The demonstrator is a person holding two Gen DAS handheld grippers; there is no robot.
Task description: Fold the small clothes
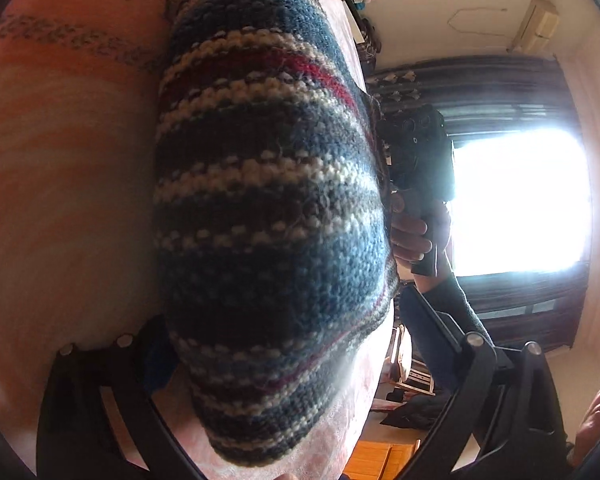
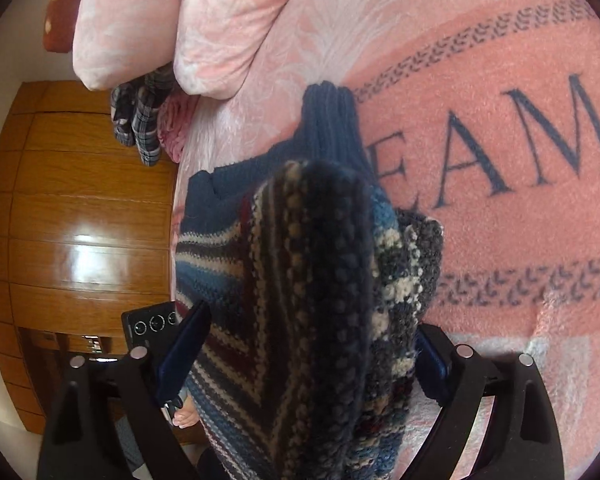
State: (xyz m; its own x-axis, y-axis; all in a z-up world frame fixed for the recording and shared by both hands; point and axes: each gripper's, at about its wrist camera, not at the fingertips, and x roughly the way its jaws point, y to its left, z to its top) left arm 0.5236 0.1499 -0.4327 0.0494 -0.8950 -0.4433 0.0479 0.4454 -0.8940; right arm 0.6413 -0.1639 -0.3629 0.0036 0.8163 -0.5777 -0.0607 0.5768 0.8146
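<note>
A pink blanket with dark letters is spread under the striped knitted garment, which is lifted above it. The garment is clamped between the fingers of the right gripper. It is bunched in the left gripper too, but whether that one is closed cannot be told.

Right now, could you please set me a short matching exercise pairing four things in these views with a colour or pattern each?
Things:
1. sweater
2. blanket
3. floor
4. cloth under the pillows

Colours or patterns:
A. glossy orange-brown wood
B. pink with dark lettering
C. grey and white plaid
D. knit stripes of blue, cream and dark red

Pairs: 1-D, 2-B, 3-A, 4-C
</note>
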